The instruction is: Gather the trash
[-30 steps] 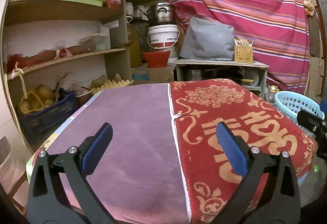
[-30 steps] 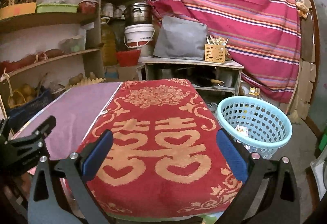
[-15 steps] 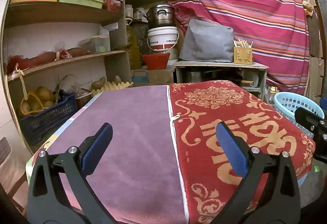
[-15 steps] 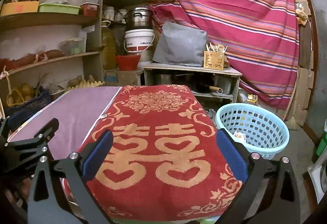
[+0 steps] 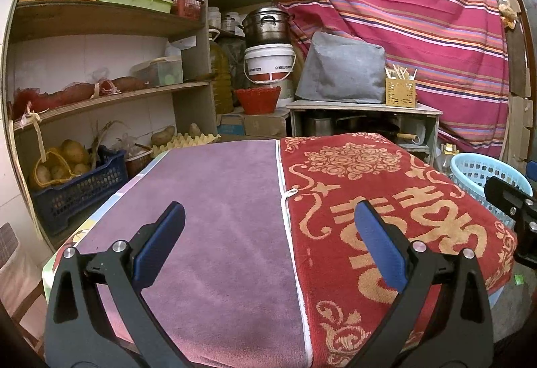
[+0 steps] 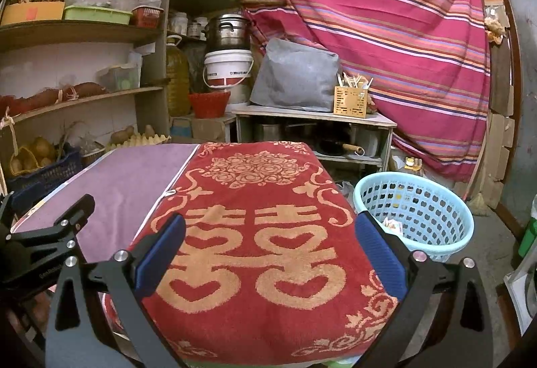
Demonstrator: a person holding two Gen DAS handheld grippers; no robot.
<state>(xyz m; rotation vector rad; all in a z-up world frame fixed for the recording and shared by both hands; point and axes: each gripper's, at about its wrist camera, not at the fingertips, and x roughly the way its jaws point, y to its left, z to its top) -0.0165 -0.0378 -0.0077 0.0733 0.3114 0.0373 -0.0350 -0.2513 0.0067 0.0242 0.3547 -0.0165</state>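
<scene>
We see the table filling the lower middle of both frames, covered by a purple towel and a red towel, with no trash on either that we can make out. The blue basket stands on the floor at the right of the right wrist view, just beside the table's right edge, with scraps of trash in its bottom. We judge the right gripper nearer to it. The left wrist view shows only the basket's rim at its right edge. Both the right and the left gripper have jaws spread wide, holding nothing.
</scene>
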